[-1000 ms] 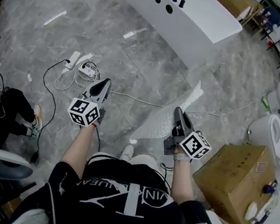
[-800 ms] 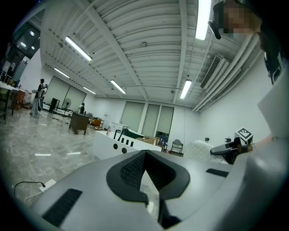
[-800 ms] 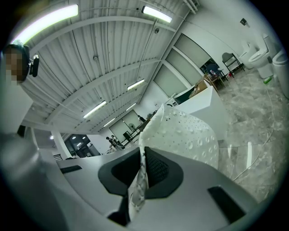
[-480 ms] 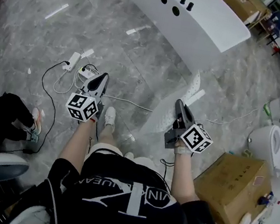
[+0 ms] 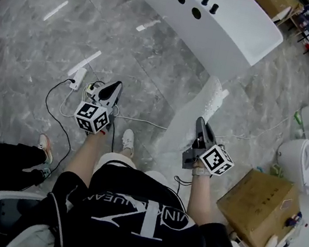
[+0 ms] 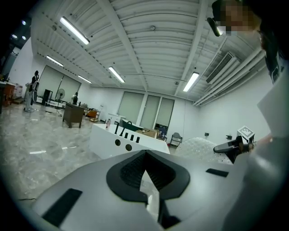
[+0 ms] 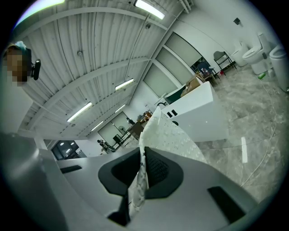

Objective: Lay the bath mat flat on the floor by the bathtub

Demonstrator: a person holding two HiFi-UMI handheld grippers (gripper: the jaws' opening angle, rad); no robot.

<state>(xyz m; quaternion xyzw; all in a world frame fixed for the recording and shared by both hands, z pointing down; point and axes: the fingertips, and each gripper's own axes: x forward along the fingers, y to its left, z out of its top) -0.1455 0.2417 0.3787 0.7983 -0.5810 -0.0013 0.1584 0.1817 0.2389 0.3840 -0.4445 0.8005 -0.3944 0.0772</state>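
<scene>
The bath mat (image 5: 194,118) is a pale, bumpy, translucent sheet. It hangs from my right gripper (image 5: 200,122), which is shut on its edge, and trails toward the white bathtub (image 5: 220,19). In the right gripper view the mat (image 7: 171,135) runs up out of the shut right gripper (image 7: 144,151), in front of the bathtub (image 7: 203,113). My left gripper (image 5: 116,86) is held level to the left, apart from the mat, shut with nothing in it. The left gripper view shows the left gripper (image 6: 145,169), the tub (image 6: 122,144), the mat (image 6: 198,146) and the right gripper (image 6: 226,148).
A power strip with looped cables (image 5: 86,75) lies on the grey marble floor under my left gripper. A cardboard box (image 5: 258,209) stands at the right, with toilets (image 5: 296,157) beyond it. My shoe (image 5: 129,140) is below. Another person's shoe (image 5: 44,145) is at the left.
The person has stepped toward the bathtub, so the tub and mat now sit closer. Both grippers keep their pose, with the mat still in the right one.
</scene>
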